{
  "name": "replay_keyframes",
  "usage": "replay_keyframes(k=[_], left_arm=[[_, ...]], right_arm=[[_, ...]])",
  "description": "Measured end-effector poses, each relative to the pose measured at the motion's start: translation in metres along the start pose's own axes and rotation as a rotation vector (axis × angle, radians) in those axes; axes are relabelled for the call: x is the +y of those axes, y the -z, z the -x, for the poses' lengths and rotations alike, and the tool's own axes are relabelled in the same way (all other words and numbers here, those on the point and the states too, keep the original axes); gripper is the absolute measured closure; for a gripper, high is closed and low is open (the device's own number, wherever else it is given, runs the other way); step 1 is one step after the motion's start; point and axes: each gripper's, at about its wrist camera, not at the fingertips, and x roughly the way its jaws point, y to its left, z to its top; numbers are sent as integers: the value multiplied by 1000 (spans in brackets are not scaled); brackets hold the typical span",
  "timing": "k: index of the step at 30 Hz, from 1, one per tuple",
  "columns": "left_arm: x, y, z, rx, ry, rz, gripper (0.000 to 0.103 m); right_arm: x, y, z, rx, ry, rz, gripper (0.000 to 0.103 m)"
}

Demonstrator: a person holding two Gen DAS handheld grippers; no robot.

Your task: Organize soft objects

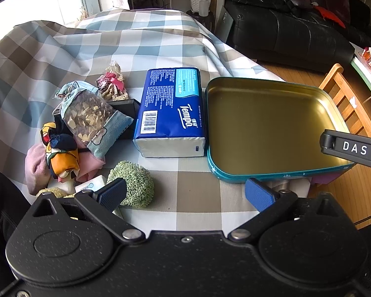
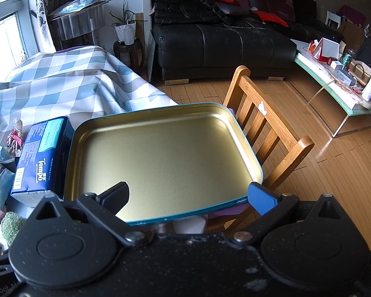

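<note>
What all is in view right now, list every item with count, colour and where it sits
tin tray: one, teal outside, gold inside, nothing in it, right part of the checked cloth
tissue pack: one, blue, left of the tray
green scrubber: one, near edge, by the left finger
sachet bag: one, pale blue, on the soft pile at left
orange scarf: one, in the pile
wooden chair: one, beyond the tray
black sofa: one, background
left gripper: open
right gripper: open, over the tray
</note>
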Motion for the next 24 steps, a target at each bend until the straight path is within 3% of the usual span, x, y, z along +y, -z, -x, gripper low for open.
replay_keyframes(k=[24], left_arm=[[1, 0, -1, 4, 3, 4, 5]], right_arm=[[6, -2, -3, 15, 5, 31, 1]])
